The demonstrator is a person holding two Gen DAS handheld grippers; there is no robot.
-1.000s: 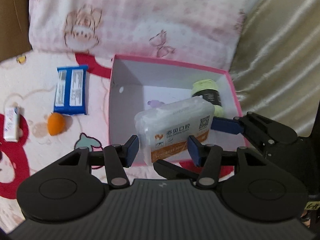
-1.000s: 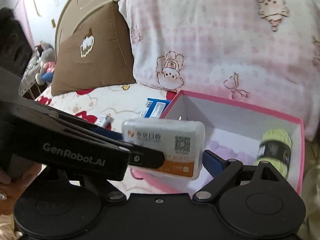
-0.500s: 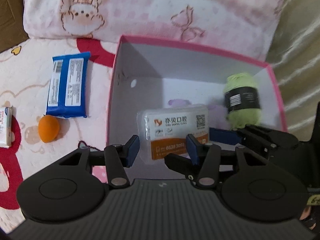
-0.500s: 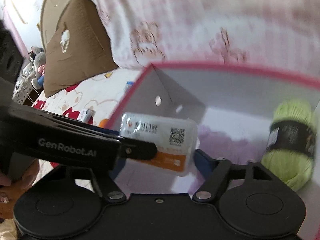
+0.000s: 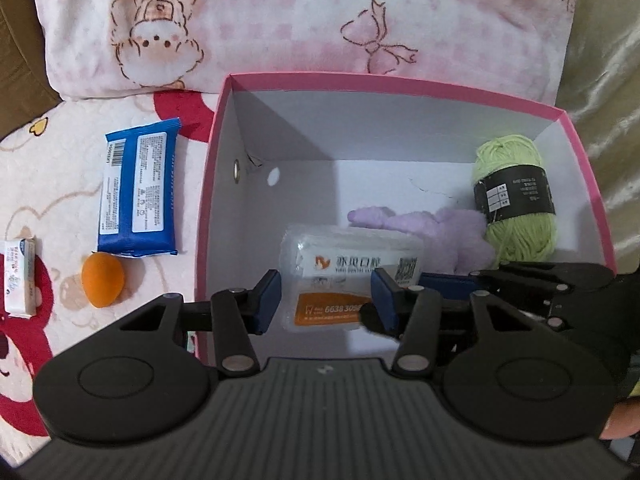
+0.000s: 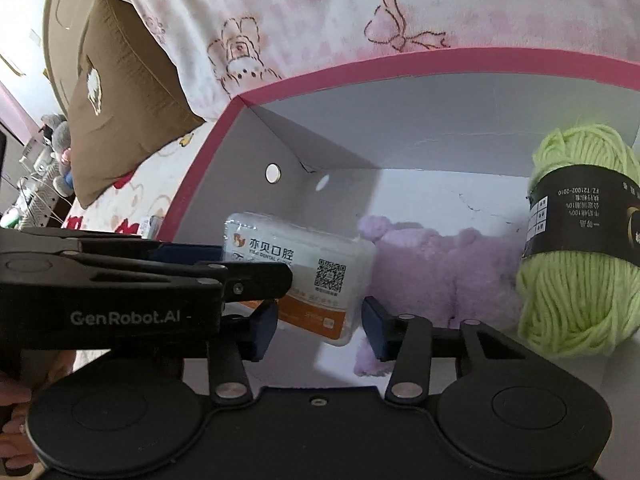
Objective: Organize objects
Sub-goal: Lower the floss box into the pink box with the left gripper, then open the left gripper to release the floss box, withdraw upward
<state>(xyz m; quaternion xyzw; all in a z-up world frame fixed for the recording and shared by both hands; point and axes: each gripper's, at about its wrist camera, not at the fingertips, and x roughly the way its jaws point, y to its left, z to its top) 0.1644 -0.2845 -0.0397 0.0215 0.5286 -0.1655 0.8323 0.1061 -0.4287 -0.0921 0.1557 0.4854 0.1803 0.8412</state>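
Lowered into pink-rimmed box (image 5: pixel 576 136), floss case (image 5: pixel 352 276) now at lower centre, left gripper (image 5: pixel 328 300) apparently clamping it, right gripper (image 6: pixel 316 326) closing about its corner, contact unclear, bare floor upper centre.

Box (image 5: pixel 208 208) on bed (image 5: pixel 60 184), pillow (image 5: pixel 280 20) behind it. In box: yarn ball (image 5: pixel 516 200) at right, plush toy (image 5: pixel 448 232) beside it, floss case (image 5: pixel 352 272) in front. Left of box: wipes pack (image 5: pixel 138 188), egg-shaped item (image 5: pixel 102 278) before it, small carton (image 5: pixel 18 276) farther left.
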